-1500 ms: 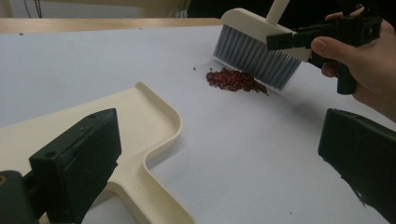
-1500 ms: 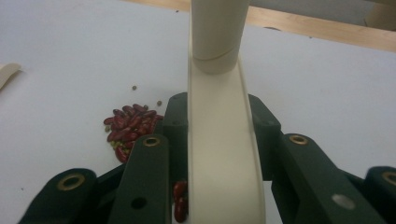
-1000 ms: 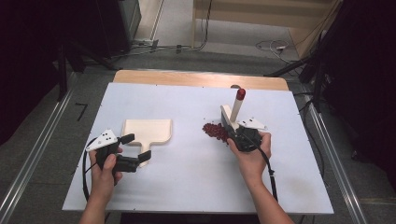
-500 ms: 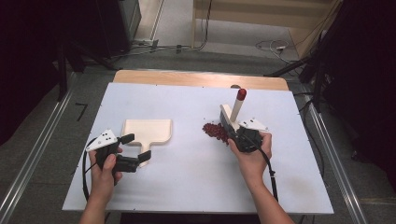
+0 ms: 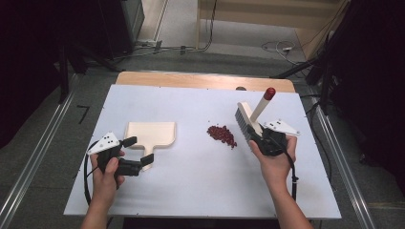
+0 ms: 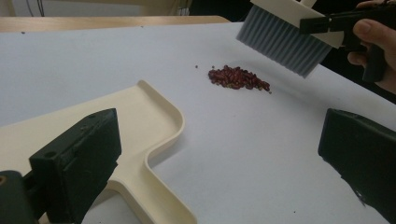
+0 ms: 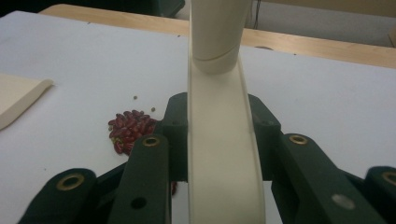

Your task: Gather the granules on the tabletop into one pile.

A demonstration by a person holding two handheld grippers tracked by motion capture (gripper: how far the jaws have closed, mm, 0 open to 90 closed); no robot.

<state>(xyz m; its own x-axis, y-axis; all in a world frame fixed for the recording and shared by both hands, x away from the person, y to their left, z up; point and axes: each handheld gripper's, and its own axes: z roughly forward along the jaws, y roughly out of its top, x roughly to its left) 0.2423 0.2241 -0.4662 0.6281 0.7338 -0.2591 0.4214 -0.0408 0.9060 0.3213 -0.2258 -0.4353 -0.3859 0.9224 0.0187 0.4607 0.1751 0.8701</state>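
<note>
A cream dustpan (image 5: 150, 133) lies flat at the left of the white table, its handle pointing toward me. My left gripper (image 5: 139, 151) stands open with the handle lying between its jaws, nearer the left one; in the left gripper view (image 6: 219, 130) the pads do not press on the dustpan (image 6: 140, 116). A small heap of red beans (image 5: 222, 135) lies mid-table. Just right of it my right gripper (image 5: 254, 134) is shut on a cream brush (image 5: 244, 120) with grey bristles and a red-tipped handle, held slightly above the table. From the left gripper view the brush (image 6: 285, 37) hangs beyond the beans (image 6: 238, 78).
The white table top (image 5: 200, 191) has a wooden strip (image 5: 205, 81) along its far edge. Metal rails run down both sides on the floor. A cable trails from each gripper. Two stray dark specks lie beside the beans (image 7: 130, 128).
My right gripper has carried the brush to the right and a little upward, away from the bean heap. The left gripper and the dustpan have stayed put.
</note>
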